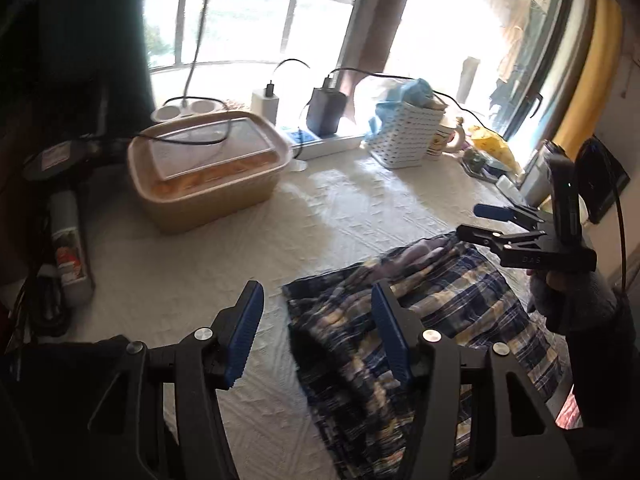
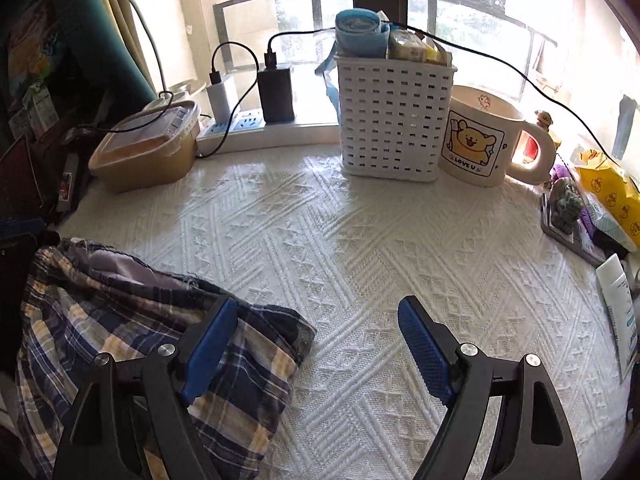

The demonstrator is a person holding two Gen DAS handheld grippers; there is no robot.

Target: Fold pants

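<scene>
On the white textured tablecloth [image 2: 360,240] sit the plaid pants [image 2: 132,332], bunched up in a rumpled heap with the pale inside of the waistband showing at the top, so not much of a fold there. Left gripper [image 1: 316,336] is spread about halfway with nothing between the blue pads; its right finger [image 1: 390,336] hangs over the near-left edge of the pants and the other one is over bare cloth, and I can't tell whether either touches anything. Right gripper [image 2: 316,348] is wide open and empty too, with its left finger [image 2: 210,344] in front of the right edge of the plaid heap and its right finger over plain tablecloth. From the left wrist camera I can see my right hand [image 1: 572,292] in a dark sleeve holding that gripper just past the far side of the pants. Further back along the window there's a tan lidded container [image 2: 146,148], a power strip [image 2: 256,130] with a white and a black charger plugged in, a white slotted basket [image 2: 390,120] stuffed with stuff, and right beside it a bear mug [image 2: 486,140] that says LOVE U. Yellow packaging [image 2: 608,192] sits off at the right edge.
</scene>
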